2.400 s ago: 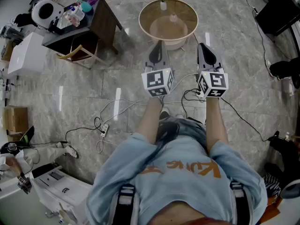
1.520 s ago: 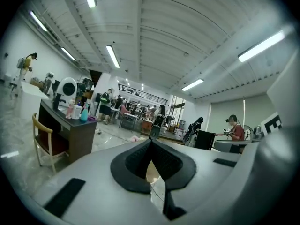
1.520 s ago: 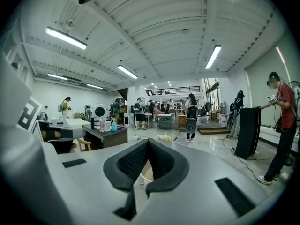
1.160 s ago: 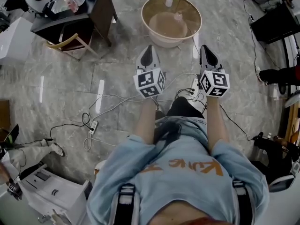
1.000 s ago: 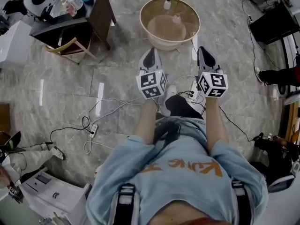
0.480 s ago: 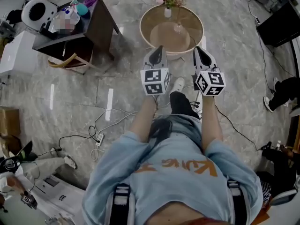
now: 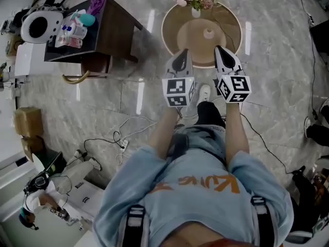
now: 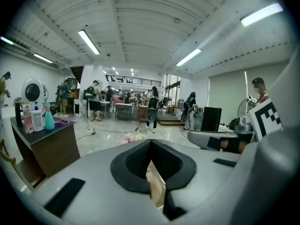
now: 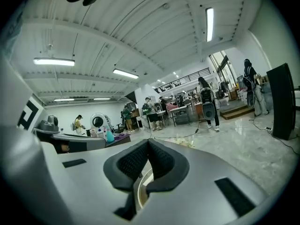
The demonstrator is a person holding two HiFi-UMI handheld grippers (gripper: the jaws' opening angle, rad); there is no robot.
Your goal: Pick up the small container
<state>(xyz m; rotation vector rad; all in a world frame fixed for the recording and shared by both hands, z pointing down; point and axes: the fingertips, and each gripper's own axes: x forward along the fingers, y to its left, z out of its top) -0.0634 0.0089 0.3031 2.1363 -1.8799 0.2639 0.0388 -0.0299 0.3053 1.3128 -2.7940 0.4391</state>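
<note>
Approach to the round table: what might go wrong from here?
1. Left gripper and right gripper are both shut; unless one opens, it may shove the small container.
2. The flower vase stands just beyond it; overreaching might tip it.
3. Floor cables lie near the feet: trip hazard.

Quick count: one left hand-held gripper (image 7: 181,54), one right hand-held gripper (image 7: 220,50), one round bench (image 7: 172,32) at 12 o'clock, one small container (image 7: 208,33), one flower vase (image 7: 196,11), one dark bench (image 7: 112,24) at 10 o'clock.
</note>
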